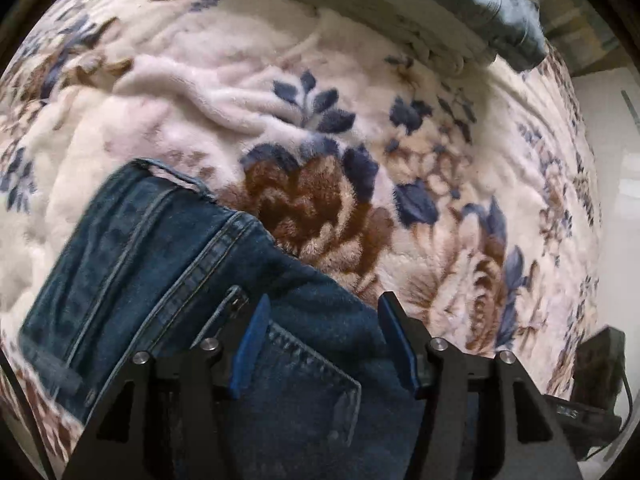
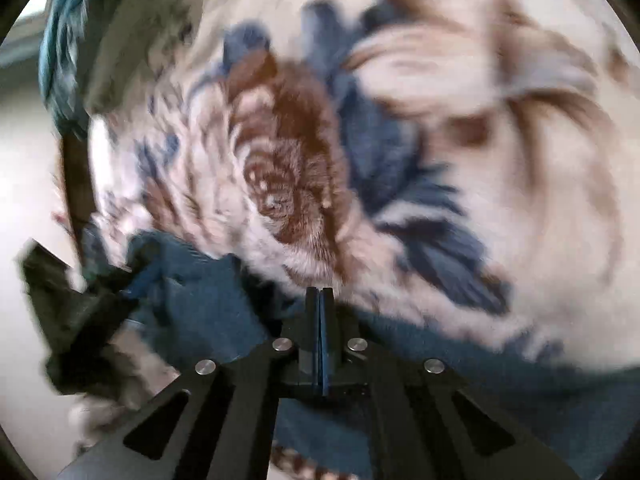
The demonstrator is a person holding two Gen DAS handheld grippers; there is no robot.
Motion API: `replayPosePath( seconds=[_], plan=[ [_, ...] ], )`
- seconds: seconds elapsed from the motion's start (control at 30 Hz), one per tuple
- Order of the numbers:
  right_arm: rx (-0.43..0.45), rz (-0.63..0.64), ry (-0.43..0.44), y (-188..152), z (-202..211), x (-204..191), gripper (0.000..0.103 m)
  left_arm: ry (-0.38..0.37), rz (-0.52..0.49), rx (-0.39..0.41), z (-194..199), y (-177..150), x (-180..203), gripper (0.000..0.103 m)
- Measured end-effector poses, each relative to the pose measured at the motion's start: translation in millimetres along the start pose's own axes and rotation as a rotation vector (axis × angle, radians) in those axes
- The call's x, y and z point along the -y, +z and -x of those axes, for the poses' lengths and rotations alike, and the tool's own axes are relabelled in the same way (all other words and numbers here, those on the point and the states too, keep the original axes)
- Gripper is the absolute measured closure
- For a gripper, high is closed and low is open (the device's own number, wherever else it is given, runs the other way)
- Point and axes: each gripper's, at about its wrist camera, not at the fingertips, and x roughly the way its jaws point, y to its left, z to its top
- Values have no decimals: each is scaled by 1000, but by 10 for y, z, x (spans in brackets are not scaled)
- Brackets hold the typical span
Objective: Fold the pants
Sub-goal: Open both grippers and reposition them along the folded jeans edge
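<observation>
Denim pants [image 1: 192, 280] are lying on a flowered fleece blanket [image 1: 360, 120]. Left tool [image 1: 324, 320] is hovering part-open over the back pocket [image 1: 304, 376], pads off the cloth. Right tool [image 2: 320, 300] is sitting fully closed at the pants' edge; blur hides any pinched cloth.

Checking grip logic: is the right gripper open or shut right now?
Shut. In the right wrist view the right gripper has its two blue pads pressed flat together with no gap. No denim shows between them; the jeans lie below.

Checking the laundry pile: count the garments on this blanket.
2 for certain: dark blue jeans under the left gripper, and a folded grey-blue garment at the floral blanket's far edge. More may lie hidden out of frame.
</observation>
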Motion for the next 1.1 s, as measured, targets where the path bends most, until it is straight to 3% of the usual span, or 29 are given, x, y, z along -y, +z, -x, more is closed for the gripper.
replayPosePath(
  seconds=[0.03,0.07,0.1,0.17,0.27,0.33,0.37,0.4,0.5,0.57,0.6,0.67,0.73,0.77,0.8,0.87,1.1],
  plan=[
    [28,17,7,-51,162,22,97,-9,-3,15,79,-27,44,48],
    [46,43,-11,-93,274,27,84,-29,-18,28,172,-79,120,47],
    [70,76,-53,-151,394,19,61,-41,-36,36,224,-117,190,46],
    [105,128,-98,-265,578,47,37,-55,-91,46,279,-251,388,43],
    [43,194,-120,-346,580,104,37,-53,-157,-3,107,-437,643,42],
    [3,288,-214,-409,410,44,37,-48,-169,-45,-75,-518,726,42],
    [-12,341,-271,-441,316,18,49,-31,-176,-55,-142,-525,751,42],
    [-17,365,-294,-450,263,4,91,-16,-179,-65,-201,-536,751,42],
    [57,280,-281,-442,350,141,96,44,-156,-70,-347,-555,607,42],
    [126,221,-291,-420,456,273,96,44,-129,-72,-366,-543,492,42],
    [113,141,-277,-391,449,450,97,41,-120,-77,-368,-535,460,42],
    [82,29,-163,-371,444,667,97,52,-127,-77,-330,-535,462,42],
    [72,-5,-51,-387,578,750,93,63,-146,-77,-276,-554,502,42],
    [82,-11,-15,-431,726,800,87,51,-147,-74,-235,-569,517,42],
    [104,-8,-15,-480,895,863,72,43,-150,-72,-202,-586,527,42],
    [155,25,-102,-615,1172,950,46,28,-166,-62,-143,-645,647,42],
    [109,132,-404,-807,1181,1321,43,33,-230,-87,-260,-903,946,42]
  ],
)
